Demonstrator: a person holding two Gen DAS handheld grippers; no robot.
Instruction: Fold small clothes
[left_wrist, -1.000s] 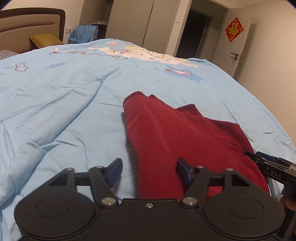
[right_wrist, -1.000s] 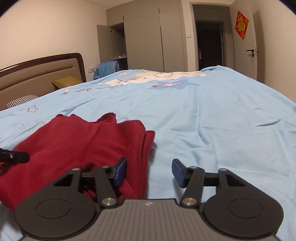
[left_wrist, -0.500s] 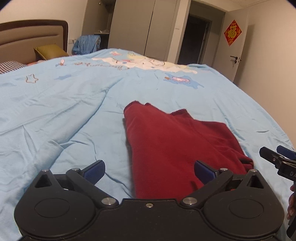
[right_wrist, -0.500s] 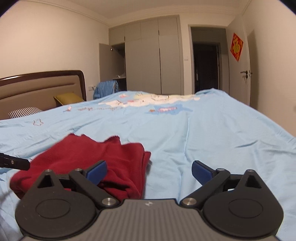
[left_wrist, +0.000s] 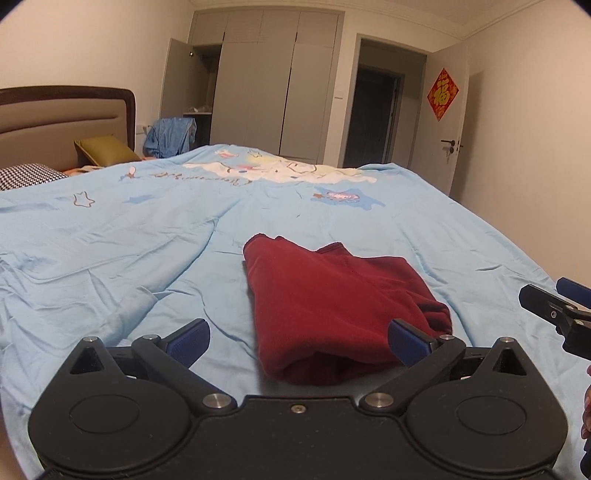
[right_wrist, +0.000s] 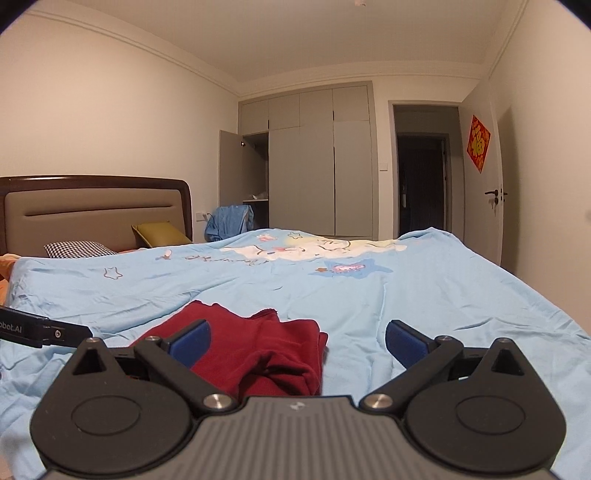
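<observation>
Left wrist view: the left hand-held gripper hangs with its blue pads spread wide, gripping nothing, above the near end of a folded dark red garment lying on a light blue duvet on the bed. Right wrist view: the right hand-held gripper is likewise spread and empty, the red garment lying near its left pad, with wardrobe doors far behind.
</observation>
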